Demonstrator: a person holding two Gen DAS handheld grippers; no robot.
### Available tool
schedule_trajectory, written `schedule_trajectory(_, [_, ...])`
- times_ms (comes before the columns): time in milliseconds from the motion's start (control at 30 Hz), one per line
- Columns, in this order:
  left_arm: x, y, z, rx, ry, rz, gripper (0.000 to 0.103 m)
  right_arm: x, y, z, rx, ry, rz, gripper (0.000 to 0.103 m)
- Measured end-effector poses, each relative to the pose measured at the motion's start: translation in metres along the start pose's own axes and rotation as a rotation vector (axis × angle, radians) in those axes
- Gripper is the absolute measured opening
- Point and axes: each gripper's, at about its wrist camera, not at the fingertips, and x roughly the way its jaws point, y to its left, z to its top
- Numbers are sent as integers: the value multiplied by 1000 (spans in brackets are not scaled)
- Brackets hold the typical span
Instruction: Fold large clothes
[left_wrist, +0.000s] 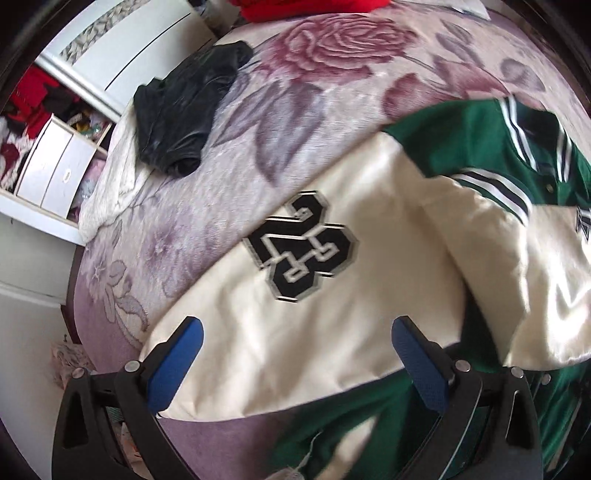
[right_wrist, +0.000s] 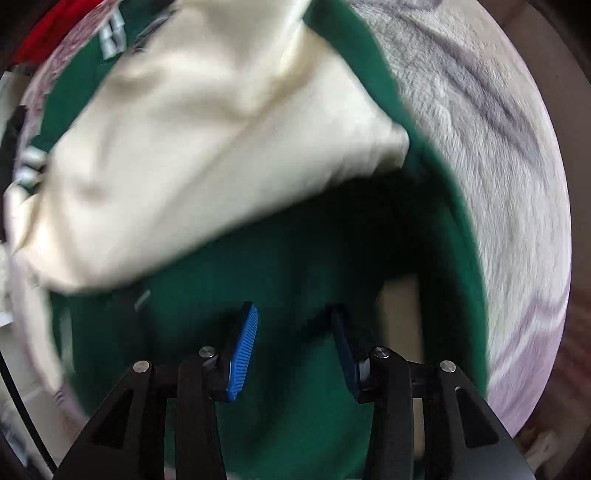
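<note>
Seemingly the fold is only partly done: the green and cream jacket lies on the bed with both cream sleeves laid across its body; folding the body is left, I judge; the left claw hovers spread wide and empty; the right claw stands apart over green cloth, holding nothing; only the left view shows the number patch and a black garment; the right view is blurred.

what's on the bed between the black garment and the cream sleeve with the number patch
Nothing lies there: in the left wrist view only bare floral blanket separates the black garment from the cream sleeve.
</note>
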Motion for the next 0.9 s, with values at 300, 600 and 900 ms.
schedule_trajectory(300, [-3,-33,6,-44,17,43,103,-10,-155,27,388,-70,157,22])
schedule_trajectory(600, [70,21,-16,-107,73,311,103,-62,-124,-41,271,112,342,38])
schedule_trajectory(900, [107,32,-31,-128,148,235,103,-38,80,32,35,145,526,72])
